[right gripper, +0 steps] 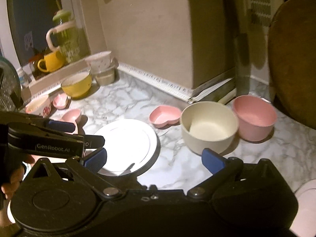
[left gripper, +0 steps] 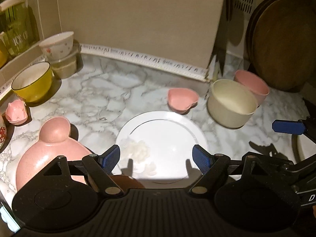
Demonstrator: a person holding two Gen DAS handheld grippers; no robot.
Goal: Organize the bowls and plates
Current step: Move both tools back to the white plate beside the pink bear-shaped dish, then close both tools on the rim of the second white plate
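A white plate (left gripper: 162,138) (right gripper: 126,144) lies on the marble counter, brightly lit. My left gripper (left gripper: 157,158) hangs open just above the plate's near part, nothing between its blue pads. My right gripper (right gripper: 155,160) is also open and holds nothing, over bare counter between the plate and a cream bowl (right gripper: 209,126) (left gripper: 231,102). Behind the cream bowl stands a pink bowl (right gripper: 254,116) (left gripper: 252,85). A pink heart-shaped dish (left gripper: 182,98) (right gripper: 165,115) sits behind the plate. A pink bear-shaped plate (left gripper: 49,150) lies to the plate's left.
At the left stand a yellow bowl (left gripper: 32,83) (right gripper: 77,85), a white flowered bowl (left gripper: 57,44) on a lidded tub, and a small pink dish (left gripper: 16,110). Round wooden boards (left gripper: 282,45) lean at the right. A green jug (right gripper: 67,39) and a yellow mug (right gripper: 51,61) stand on the ledge.
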